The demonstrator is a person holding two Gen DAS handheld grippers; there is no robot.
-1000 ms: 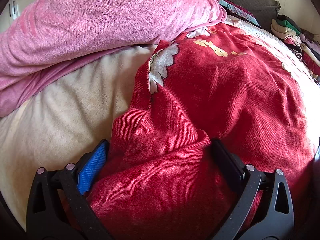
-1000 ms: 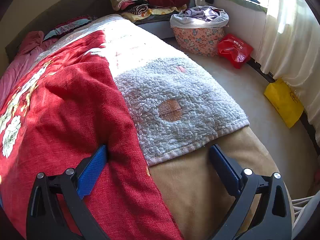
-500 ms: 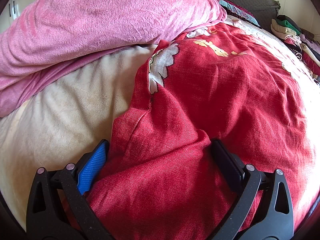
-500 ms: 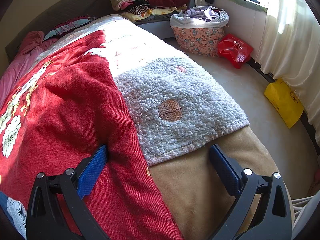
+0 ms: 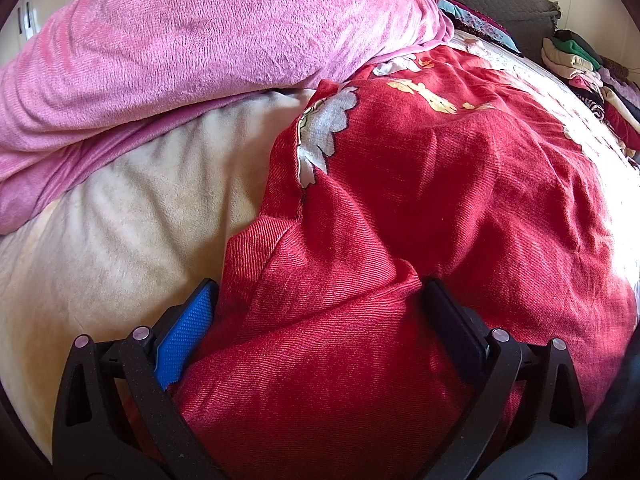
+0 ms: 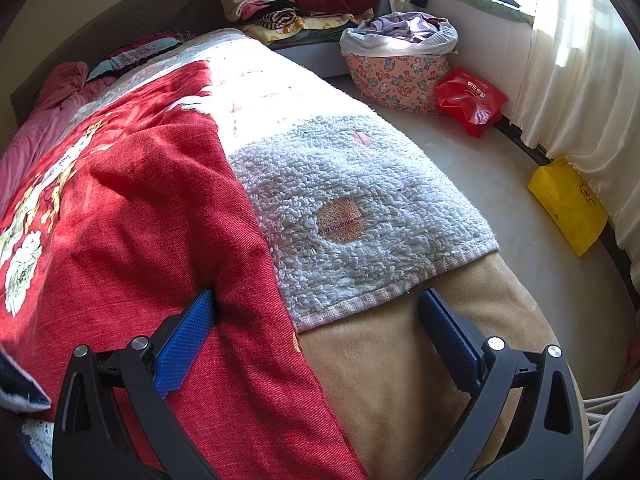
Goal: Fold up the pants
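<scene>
Red pants lie spread on a bed. The left gripper and the right gripper both gape wide over the cloth, gripping nothing.

Left wrist view: taken low and close over the bed, faced along the jaws toward a pink blanket and the headboard end. Right wrist view: taken close above the bed's edge, faced along its length, with floor and curtain seen at right. Shared by both views: the red pants and the stacked clothes beyond.
</scene>
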